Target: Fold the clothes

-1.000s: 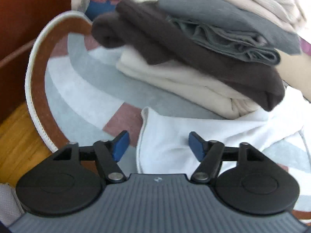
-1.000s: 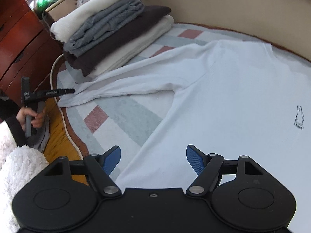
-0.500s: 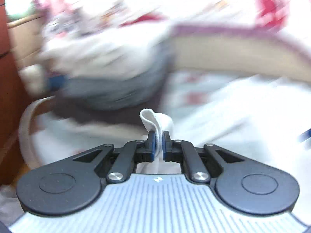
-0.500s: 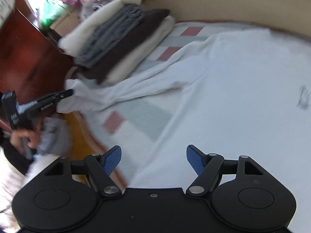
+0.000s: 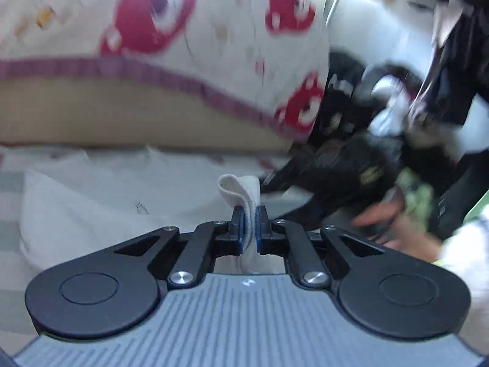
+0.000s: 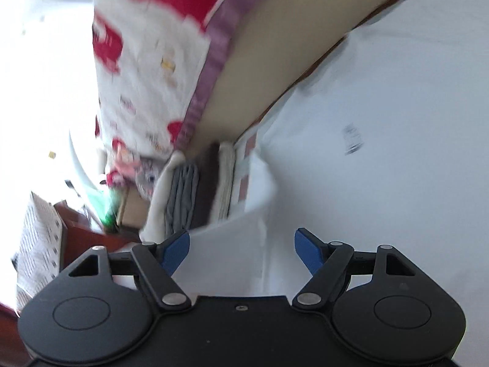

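My left gripper [image 5: 250,223] is pinched tight on the cuff [image 5: 241,186] of the white long-sleeved shirt [image 5: 101,202]; the ribbed end of the sleeve loops up just above my blue pads [image 5: 240,224] and a strip of it hangs down between them toward the gripper body. Ahead of this gripper and to its left, the rest of the shirt lies spread flat on the striped rug [image 5: 9,183], with a small dark print visible on the cloth just left of the cuff. Beyond the shirt runs the tan side of the bed [image 5: 122,116], topped by a white bedcover with red figures and a purple border [image 5: 183,30]. To the right of my left gripper sits a blurred heap of dark things [image 5: 360,165], and a hand [image 5: 394,223] shows low on that side; I cannot make out what it holds.

My right gripper [image 6: 241,247] stands wide, its blue pads [image 6: 175,249] far apart with nothing pressed between them. The view from it is rolled onto its side. The white shirt [image 6: 382,168] fills the space ahead and to the right of it, and a raised fold of sleeve [image 6: 259,180] curves up just beyond the gap between the pads, not touching them. Ahead and slightly left of this gripper stands the stack of folded clothes [image 6: 195,192], cream, grey and dark brown layers, against the bed's tan side [image 6: 275,55]. Further left is a dark red wooden cabinet [image 6: 85,238].
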`<control>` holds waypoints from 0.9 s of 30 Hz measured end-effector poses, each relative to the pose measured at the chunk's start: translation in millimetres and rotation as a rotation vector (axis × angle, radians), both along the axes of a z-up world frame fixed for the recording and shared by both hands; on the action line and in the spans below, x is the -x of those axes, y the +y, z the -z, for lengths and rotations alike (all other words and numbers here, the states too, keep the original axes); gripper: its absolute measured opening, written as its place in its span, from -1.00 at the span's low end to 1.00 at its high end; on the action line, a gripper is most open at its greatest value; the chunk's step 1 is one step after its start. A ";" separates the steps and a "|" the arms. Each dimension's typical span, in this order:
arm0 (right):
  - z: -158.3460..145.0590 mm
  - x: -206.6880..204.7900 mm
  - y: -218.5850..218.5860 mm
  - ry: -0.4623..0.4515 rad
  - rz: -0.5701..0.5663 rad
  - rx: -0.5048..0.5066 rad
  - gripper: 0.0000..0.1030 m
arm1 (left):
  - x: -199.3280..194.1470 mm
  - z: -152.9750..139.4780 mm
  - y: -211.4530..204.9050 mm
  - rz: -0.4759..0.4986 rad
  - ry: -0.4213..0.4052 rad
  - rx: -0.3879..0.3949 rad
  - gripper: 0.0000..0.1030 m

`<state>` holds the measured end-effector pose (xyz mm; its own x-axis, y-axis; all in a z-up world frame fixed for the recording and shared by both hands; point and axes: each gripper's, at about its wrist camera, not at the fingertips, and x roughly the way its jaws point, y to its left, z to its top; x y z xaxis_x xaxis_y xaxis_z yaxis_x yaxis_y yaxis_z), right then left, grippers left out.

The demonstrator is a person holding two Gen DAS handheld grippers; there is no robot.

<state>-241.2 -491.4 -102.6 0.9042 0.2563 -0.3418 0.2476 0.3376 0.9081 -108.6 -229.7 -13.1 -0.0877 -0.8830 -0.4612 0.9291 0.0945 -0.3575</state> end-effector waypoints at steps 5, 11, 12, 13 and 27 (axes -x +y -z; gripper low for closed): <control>34.2 40.8 -10.2 0.074 0.096 -0.067 0.56 | 19.1 74.8 -49.0 -0.008 0.148 -0.162 -0.84; 54.5 40.1 -4.2 0.195 0.062 -0.037 0.56 | 16.6 110.9 -35.6 -0.069 0.155 -0.309 0.11; 53.8 38.4 -3.2 0.210 0.058 -0.019 0.56 | 14.4 111.9 -31.6 -0.084 0.151 -0.316 0.14; 52.6 36.3 -1.8 0.224 0.052 -0.001 0.56 | 12.3 112.5 -27.7 -0.097 0.147 -0.320 0.17; 44.7 -20.7 38.1 0.378 -0.111 0.214 0.02 | 6.4 106.2 -13.2 0.056 0.339 -0.150 0.12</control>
